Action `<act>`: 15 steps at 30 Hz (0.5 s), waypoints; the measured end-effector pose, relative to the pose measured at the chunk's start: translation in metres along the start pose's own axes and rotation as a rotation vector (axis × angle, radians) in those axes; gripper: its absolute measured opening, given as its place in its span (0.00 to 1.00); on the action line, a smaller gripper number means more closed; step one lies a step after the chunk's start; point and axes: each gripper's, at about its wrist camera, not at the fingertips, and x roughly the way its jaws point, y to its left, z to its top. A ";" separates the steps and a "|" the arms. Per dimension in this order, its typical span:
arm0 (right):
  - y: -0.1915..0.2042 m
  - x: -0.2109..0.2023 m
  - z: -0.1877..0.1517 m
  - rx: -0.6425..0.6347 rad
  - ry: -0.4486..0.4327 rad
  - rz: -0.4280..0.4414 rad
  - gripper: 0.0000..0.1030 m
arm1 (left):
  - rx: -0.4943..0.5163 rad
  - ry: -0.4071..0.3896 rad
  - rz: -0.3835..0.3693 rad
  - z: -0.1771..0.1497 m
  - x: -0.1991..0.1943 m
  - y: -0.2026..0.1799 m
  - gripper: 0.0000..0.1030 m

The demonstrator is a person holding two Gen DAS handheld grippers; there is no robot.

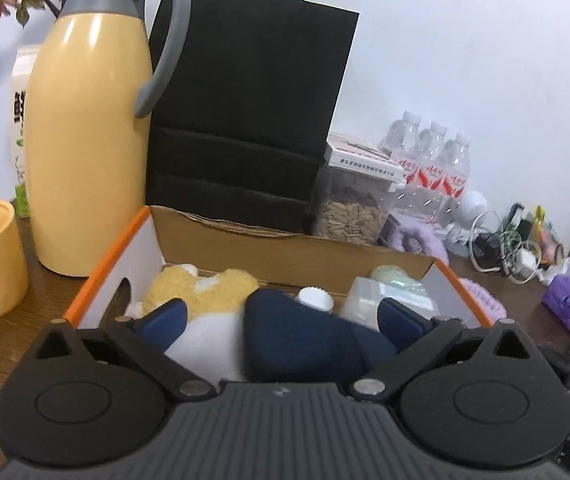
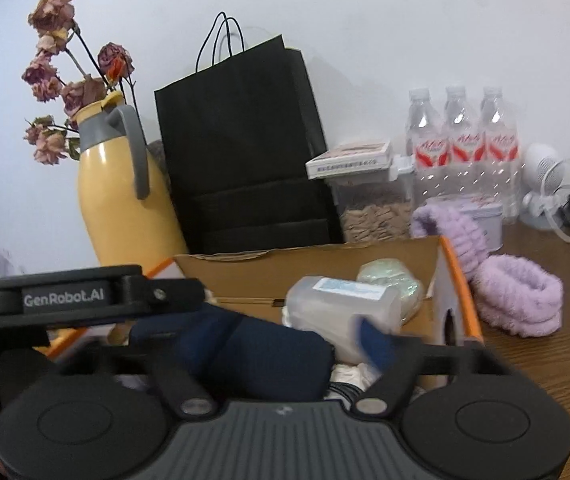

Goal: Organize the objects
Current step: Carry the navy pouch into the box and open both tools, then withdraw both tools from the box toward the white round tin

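Dark blue fabric, a rolled navy bundle (image 1: 305,336), fills the space closest to the left gripper (image 1: 281,320), lying between its blue fingers, which stand spread wide with neither pad clearly pressing it. That bundle rests inside the cardboard box (image 1: 285,248), an orange-edged carton, beside a tan and white plush toy (image 1: 205,292) toward the box's left end. A small white cap (image 1: 316,298) and a translucent plastic container (image 1: 381,300) sit toward the box's right end.

From the right wrist, the right gripper (image 2: 285,340) hangs over the same box, its one visible blue finger (image 2: 377,340) just in front of the container (image 2: 345,304); the other finger is hidden, so I cannot tell how its jaws stand. The left gripper's black body crosses the box's left side, printed "GenRobot.AI" (image 2: 64,300).

Behind the box stand a black paper bag (image 2: 241,140), a yellow thermos jug (image 2: 121,200) and three water bottles (image 2: 461,140) with red labels, their writing unreadable. A purple fluffy band (image 2: 517,300) lies right of the box.
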 end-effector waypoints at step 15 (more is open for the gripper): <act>0.003 -0.029 -0.006 -0.038 -0.069 -0.050 0.99 | -0.014 -0.066 0.032 -0.012 -0.031 0.004 1.00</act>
